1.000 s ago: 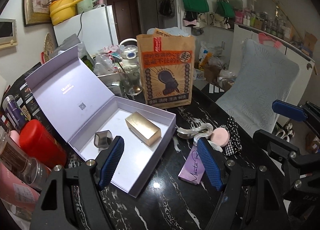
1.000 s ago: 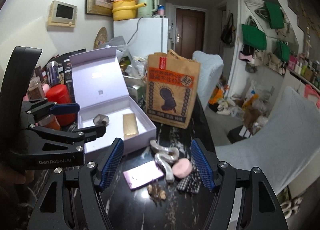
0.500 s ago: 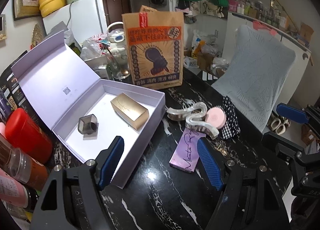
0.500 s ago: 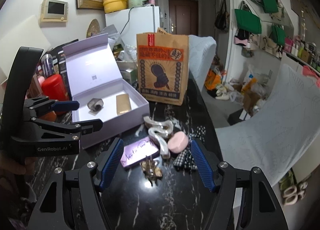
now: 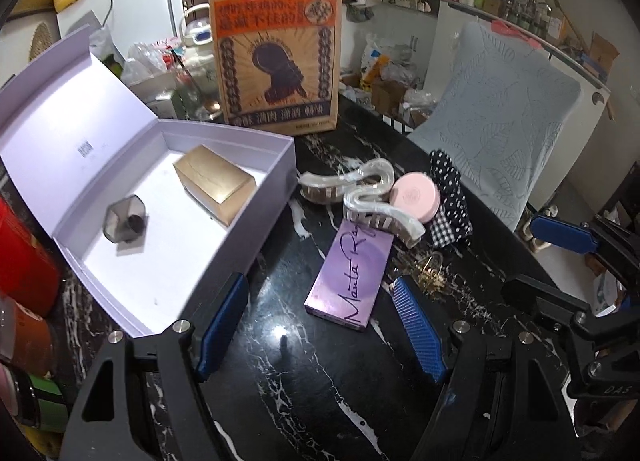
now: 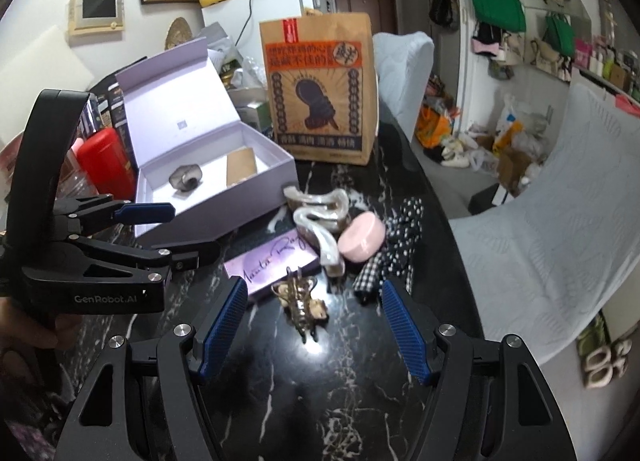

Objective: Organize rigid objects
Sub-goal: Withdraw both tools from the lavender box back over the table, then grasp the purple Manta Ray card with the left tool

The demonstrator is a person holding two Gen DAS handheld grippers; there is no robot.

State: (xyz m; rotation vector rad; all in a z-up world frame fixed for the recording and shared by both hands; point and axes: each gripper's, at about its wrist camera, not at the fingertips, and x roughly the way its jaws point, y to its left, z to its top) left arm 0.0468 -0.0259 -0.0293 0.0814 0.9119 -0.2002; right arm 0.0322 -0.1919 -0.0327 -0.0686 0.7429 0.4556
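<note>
An open lilac box [image 5: 276, 177] [image 6: 224, 217] holds a gold box [image 5: 214, 181] and a grey hexagonal piece [image 5: 124, 223]. To its right on the black marble table lie two pearly hair claws [image 5: 380, 213], a pink round compact [image 5: 414, 197] [image 6: 362, 239], a flat purple box [image 5: 352, 273] [image 6: 268, 263] and a small gold clip [image 6: 300, 301]. My left gripper [image 5: 318, 285] hovers open near the purple box. My right gripper [image 6: 313, 285] hangs open just over the gold clip. Neither holds anything.
A brown paper bag [image 5: 276, 49] stands behind the box. A red canister [image 5: 20, 253] and jars crowd the left edge. Dotted and checked cloth [image 6: 400, 245] lies by the compact. A chair with a pale cover [image 6: 560, 201] stands at the table's right edge.
Both grippers have sunk toward the table and tipped further down, so the loose items sit nearer the fingers. The jaws have kept the same width.
</note>
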